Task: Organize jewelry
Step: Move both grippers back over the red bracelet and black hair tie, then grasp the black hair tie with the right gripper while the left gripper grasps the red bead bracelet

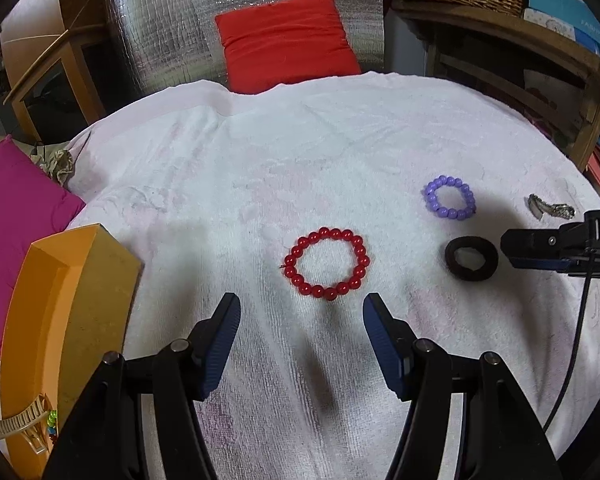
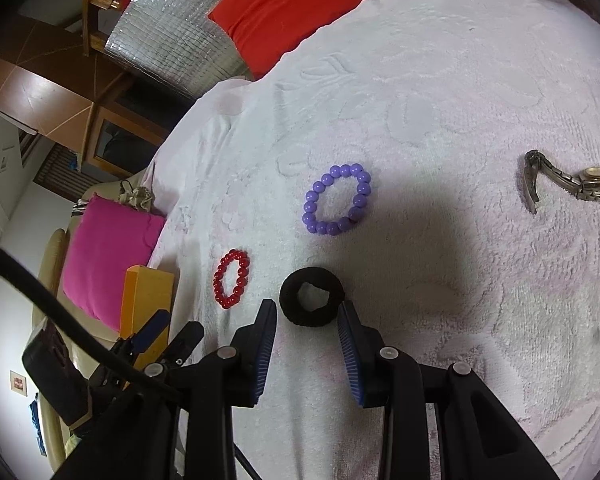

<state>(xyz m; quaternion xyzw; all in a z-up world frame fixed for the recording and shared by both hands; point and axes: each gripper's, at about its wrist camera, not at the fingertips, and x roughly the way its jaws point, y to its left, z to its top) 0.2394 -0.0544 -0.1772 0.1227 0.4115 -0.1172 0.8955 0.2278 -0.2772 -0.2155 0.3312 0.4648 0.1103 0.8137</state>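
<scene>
Left gripper point(image 1: 302, 306) spread wide, hovering just short of red bead bracelet point(image 1: 327, 263) near middle of white towel point(image 1: 260, 168); right gripper point(image 2: 307, 314) also spread, tips flanking near edge of black hair tie point(image 2: 312, 297). Purple bead bracelet point(image 2: 337, 199) beyond hair tie; wristwatch point(image 2: 572, 179) toward towel's right edge; orange box point(image 1: 68, 300) at left edge.

Two bead bracelets lie on the white towel point(image 1: 260, 168): one red bracelet point(image 1: 326, 264) and one purple bracelet point(image 1: 449, 198). There is one black hair tie point(image 2: 311, 297), one metal wristwatch point(image 2: 572, 181) (partly cut off at the frame edge), one orange box point(image 1: 68, 320), and two cushions: a red cushion point(image 1: 286, 42) and a pink cushion point(image 1: 16, 216).
</scene>
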